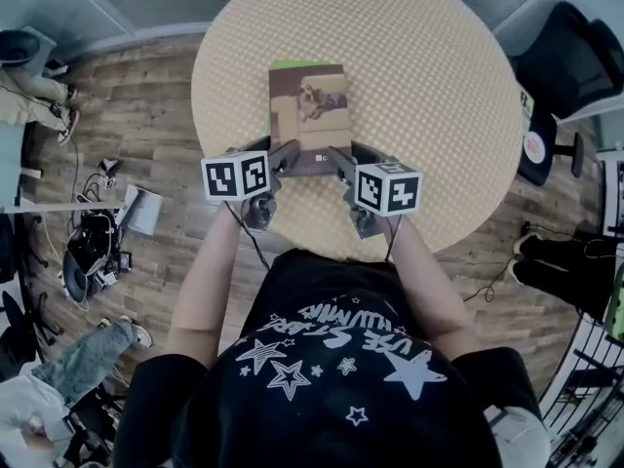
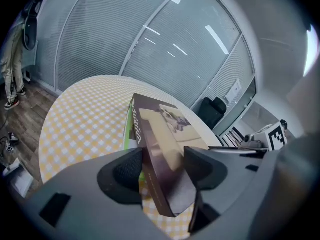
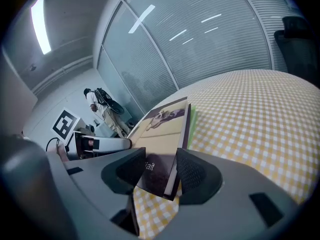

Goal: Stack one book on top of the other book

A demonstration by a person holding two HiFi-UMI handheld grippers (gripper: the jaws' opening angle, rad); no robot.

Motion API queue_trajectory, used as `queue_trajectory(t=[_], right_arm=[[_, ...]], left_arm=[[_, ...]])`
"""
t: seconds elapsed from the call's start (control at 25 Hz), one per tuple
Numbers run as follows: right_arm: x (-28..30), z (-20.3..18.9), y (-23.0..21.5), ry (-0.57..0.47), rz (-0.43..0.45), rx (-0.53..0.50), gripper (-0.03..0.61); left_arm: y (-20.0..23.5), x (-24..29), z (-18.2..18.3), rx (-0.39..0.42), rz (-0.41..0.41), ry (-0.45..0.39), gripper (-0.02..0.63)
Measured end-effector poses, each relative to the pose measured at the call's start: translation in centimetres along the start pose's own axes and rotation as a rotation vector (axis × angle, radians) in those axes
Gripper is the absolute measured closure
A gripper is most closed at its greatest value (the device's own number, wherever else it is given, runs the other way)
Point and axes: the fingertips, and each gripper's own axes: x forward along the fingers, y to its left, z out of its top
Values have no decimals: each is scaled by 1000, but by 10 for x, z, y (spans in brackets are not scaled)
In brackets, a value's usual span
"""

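A brown book (image 1: 310, 115) with a dog photo on its cover lies lengthwise over a green book (image 1: 283, 63) on the round yellow-checked table (image 1: 419, 86); only thin green edges show beneath it. My left gripper (image 1: 290, 154) is shut on the brown book's near left corner and my right gripper (image 1: 341, 159) on its near right corner. In the left gripper view the left gripper (image 2: 162, 166) clamps the brown book (image 2: 170, 134) at spine and cover, the green book (image 2: 127, 134) showing below. In the right gripper view the right gripper (image 3: 160, 171) pinches the brown book (image 3: 162, 134) above the green book (image 3: 192, 119).
A black office chair (image 1: 570, 57) stands off the table's right edge. Cables and gear (image 1: 93, 247) lie on the wooden floor at left. A glass wall with blinds (image 2: 150, 34) runs behind the table.
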Motion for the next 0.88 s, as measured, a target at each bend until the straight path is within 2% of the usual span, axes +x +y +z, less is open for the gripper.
queue_trajectory(t=[0.44, 0.72, 0.88], right_arm=[[33, 0, -2, 13, -19, 82, 379], [40, 5, -7, 37, -30, 66, 379], [41, 4, -6, 32, -32, 53, 379]], left_arm=[[28, 19, 21, 110, 11, 67, 350], [34, 29, 26, 111, 6, 89, 350], [35, 30, 26, 114, -1, 75, 349]])
